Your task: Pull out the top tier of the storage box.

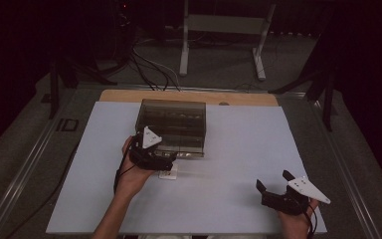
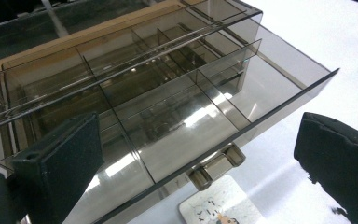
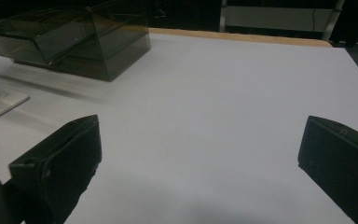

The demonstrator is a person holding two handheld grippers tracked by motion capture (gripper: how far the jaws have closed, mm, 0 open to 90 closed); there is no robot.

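Observation:
A smoky see-through drawer box (image 1: pixel 171 127) stands on the white sheet (image 1: pixel 238 149) at the back middle. In the left gripper view its drawer (image 2: pixel 177 116) is pulled out, showing several divided compartments with nothing in them and a small handle (image 2: pixel 216 165) at the front. A small white card with a cartoon print (image 1: pixel 168 174) (image 2: pixel 219 207) lies flat just in front of the drawer. My left gripper (image 1: pixel 165 158) (image 2: pixel 200 140) hovers over the drawer's front edge, jaws wide apart and holding nothing. My right gripper (image 1: pixel 274 180) (image 3: pixel 200 140) rests open at the front right, over bare sheet.
A strip of wooden board (image 1: pixel 189 96) shows behind the white sheet. Past the table, cables (image 1: pixel 149 69) trail over the dark floor next to a white frame's legs (image 1: pixel 258 55). From the right gripper view the box (image 3: pixel 84 42) and card (image 3: pixel 0 103) sit far left.

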